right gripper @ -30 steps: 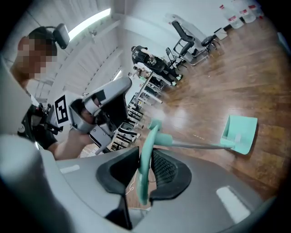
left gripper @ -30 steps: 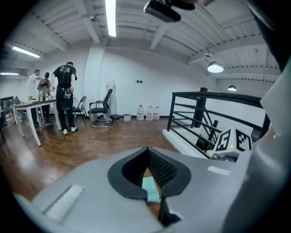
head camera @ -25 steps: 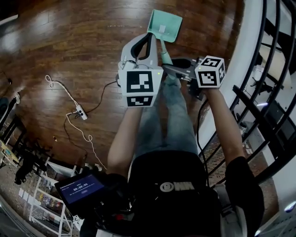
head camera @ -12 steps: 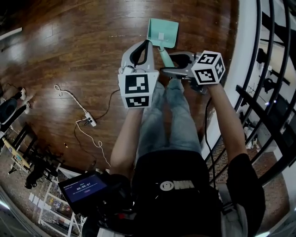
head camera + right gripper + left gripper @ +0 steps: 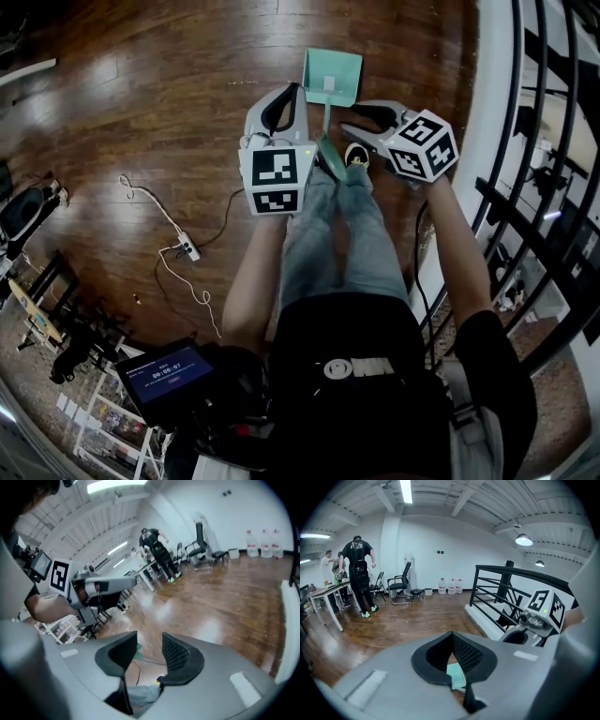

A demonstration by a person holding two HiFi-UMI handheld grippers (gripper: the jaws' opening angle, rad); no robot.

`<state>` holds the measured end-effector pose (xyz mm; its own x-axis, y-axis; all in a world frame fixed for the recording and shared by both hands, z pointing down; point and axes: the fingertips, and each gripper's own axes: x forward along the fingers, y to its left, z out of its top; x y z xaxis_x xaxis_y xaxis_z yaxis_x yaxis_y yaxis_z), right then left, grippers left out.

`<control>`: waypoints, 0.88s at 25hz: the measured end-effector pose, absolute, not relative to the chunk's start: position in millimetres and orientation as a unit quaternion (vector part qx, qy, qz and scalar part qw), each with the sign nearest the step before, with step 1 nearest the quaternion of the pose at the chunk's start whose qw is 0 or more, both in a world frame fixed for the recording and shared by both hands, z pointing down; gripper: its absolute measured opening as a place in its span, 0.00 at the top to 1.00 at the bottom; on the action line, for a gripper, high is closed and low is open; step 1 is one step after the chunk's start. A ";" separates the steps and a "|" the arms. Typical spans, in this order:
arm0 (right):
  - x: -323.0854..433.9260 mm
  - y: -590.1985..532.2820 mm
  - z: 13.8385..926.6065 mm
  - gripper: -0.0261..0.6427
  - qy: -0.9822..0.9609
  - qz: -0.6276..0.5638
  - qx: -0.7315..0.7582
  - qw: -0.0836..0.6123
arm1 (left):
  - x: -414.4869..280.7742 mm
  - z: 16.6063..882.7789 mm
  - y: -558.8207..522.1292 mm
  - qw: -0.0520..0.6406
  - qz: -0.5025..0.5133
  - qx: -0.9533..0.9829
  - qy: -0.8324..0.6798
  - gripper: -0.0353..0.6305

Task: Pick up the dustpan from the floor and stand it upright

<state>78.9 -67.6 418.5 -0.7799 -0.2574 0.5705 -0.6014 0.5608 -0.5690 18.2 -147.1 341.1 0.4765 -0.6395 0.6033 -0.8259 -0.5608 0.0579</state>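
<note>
Where we look down from the head view, a glossy dark-brown plank floor (image 5: 141, 112) fills most of it, with strong glare patches. A black metal railing (image 5: 525, 187) with round bars runs along the right on a white base.

The left gripper view gives us the room: white walls, exposed ceiling beams, a person (image 5: 358, 564) standing at a tabletop (image 5: 321, 595), and a black office chair (image 5: 401, 585) by the far wall.

Dustpan (image 5: 332, 77): mint-green plastic, with a flat trapezoid pan on the floor just ahead of the wearer's shoe (image 5: 356, 156). Its thin straight handle runs back toward us between the two grippers. We can't tell from above whether it stands free.

Left hand-held gripper (image 5: 451, 635): grey shell, black ribbed pads, tips together, nothing pinched. The pan only shows through the wedge below the tips.

Right hand-held gripper (image 5: 150, 638): jaws apart and closing. The green handle shows in the gap beyond the pads, and the pads are not on it.

A white power strip (image 5: 187, 249) with a looped cord lies well to the left.
</note>
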 end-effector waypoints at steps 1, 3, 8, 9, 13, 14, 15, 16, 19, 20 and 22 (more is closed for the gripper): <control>86.4 -80.0 397.6 0.76 -0.864 0.368 0.287 0.187 | 17.8 329.4 -144.6 0.168 0.266 0.843 -0.436 0.92; 99.5 -101.9 342.5 0.95 -0.877 0.299 0.358 0.118 | 18.2 298.0 -137.2 0.148 0.253 0.851 -0.436 0.92; 124.3 -99.8 232.8 0.96 -0.884 0.171 0.435 0.026 | 41.0 214.4 -103.8 0.097 0.206 0.879 -0.418 0.92; 126.5 -90.9 214.6 0.96 -0.886 0.159 0.435 0.007 | 44.9 197.6 -94.5 0.088 0.197 0.884 -0.415 0.92; 113.3 -50.6 141.1 0.96 -0.895 0.098 0.433 -0.035 | 43.0 131.4 -59.4 0.054 0.158 0.894 -0.415 0.92; 105.7 -41.5 125.6 0.96 -0.900 0.082 0.427 -0.037 | 40.3 116.8 -53.3 0.046 0.146 0.895 -0.419 0.92; 98.8 -33.6 114.0 0.96 -0.903 0.068 0.423 -0.033 | 37.9 104.5 -48.0 0.038 0.134 0.896 -0.422 0.92; 93.1 -27.0 106.5 0.96 -0.904 0.057 0.422 -0.025 | 36.3 95.2 -43.4 0.033 0.125 0.897 -0.423 0.92; 79.8 -14.8 95.5 0.96 -0.911 0.036 0.411 -0.018 | 36.9 81.7 -32.3 0.028 0.099 0.904 -0.414 0.92; 77.7 -13.7 92.4 0.96 -0.912 0.031 0.410 -0.018 | 37.2 79.5 -29.6 0.025 0.093 0.907 -0.411 0.92; 77.9 -12.1 87.1 0.96 -0.909 0.025 0.416 -0.019 | 36.4 77.5 -24.2 0.014 0.087 0.909 -0.407 0.92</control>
